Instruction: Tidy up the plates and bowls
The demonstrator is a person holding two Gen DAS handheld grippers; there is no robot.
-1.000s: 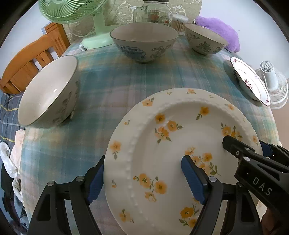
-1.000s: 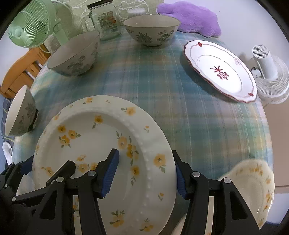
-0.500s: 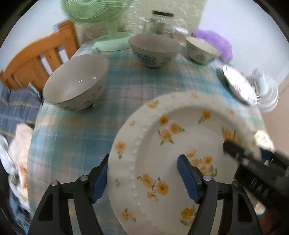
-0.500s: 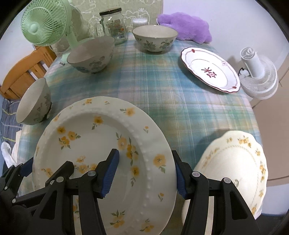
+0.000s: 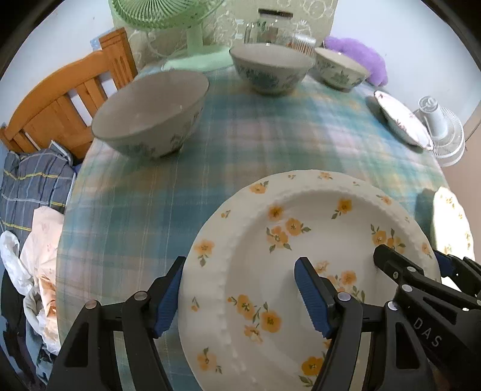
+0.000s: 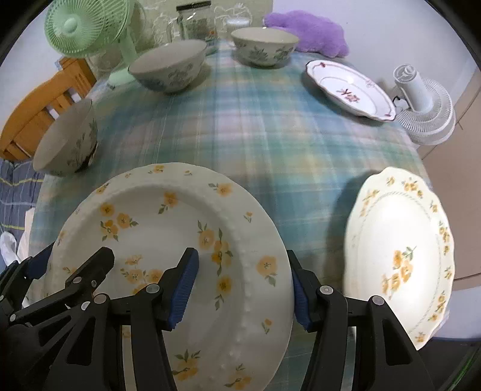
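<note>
A white plate with orange flowers [image 5: 303,249] [image 6: 168,228] is held between both grippers above the near part of the checked tablecloth. My left gripper [image 5: 240,296] is shut on its left rim. My right gripper [image 6: 243,290] is shut on its right rim; it also shows in the left wrist view [image 5: 421,288]. A scalloped yellow-flowered plate [image 6: 399,249] lies at the table's near right edge. A red-trimmed plate [image 6: 350,85] lies at the far right. Three flowered bowls stand on the table: near left [image 5: 150,114], far middle [image 5: 270,67], far right [image 5: 339,69].
A green fan [image 6: 87,30] and glass jars [image 6: 195,21] stand at the table's back. A purple plush [image 6: 309,28] lies at the back right. A white fan [image 6: 421,99] stands off the right edge. A wooden chair [image 5: 66,96] and bedding [image 5: 27,186] are on the left.
Both grippers have drawn back and up with the flowered plate, so more of the table shows. The scalloped plate at the right has come fully into the right wrist view.
</note>
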